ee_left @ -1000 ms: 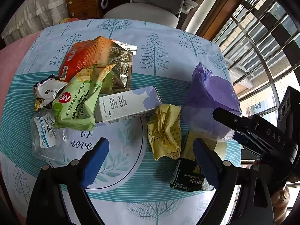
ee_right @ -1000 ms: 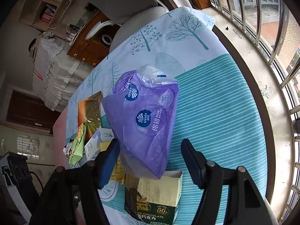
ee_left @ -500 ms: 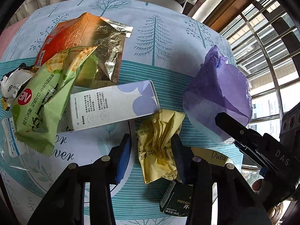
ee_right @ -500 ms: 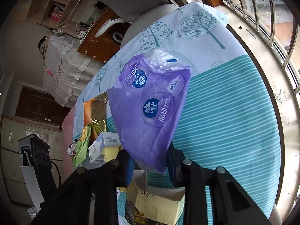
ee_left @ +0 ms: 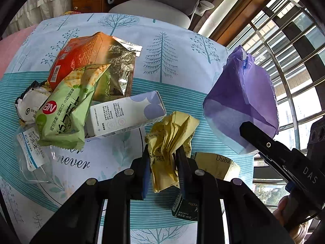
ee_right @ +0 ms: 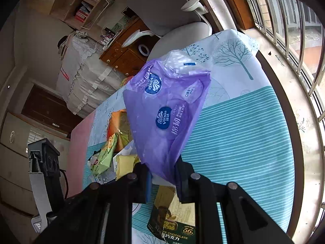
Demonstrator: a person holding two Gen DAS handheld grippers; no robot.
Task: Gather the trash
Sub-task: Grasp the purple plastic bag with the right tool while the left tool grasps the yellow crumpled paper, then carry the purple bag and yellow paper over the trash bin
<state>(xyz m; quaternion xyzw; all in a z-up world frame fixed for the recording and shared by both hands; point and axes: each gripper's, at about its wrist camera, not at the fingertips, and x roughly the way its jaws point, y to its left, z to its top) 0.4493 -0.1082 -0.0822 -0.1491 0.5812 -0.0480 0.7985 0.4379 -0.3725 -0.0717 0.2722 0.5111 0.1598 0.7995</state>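
Note:
My left gripper points down at the table, and its jaws are closing with a crumpled yellow wrapper pinched between the pads. In the right wrist view my right gripper has its jaws closing on the lower corner of a purple Vinda tissue bag, which hangs above the tablecloth. The same purple bag shows at the right of the left wrist view, with the right gripper's black finger under it.
On the tree-print tablecloth lie a green snack bag, an orange foil bag, a white and lilac carton, a clear packet and a chocolate box. A grey chair stands beyond; window bars run along the right.
Both pairs of jaws went from wide to narrow. The left closed around the yellow wrapper, the right around the purple bag's corner, and the bag has lifted off the table.

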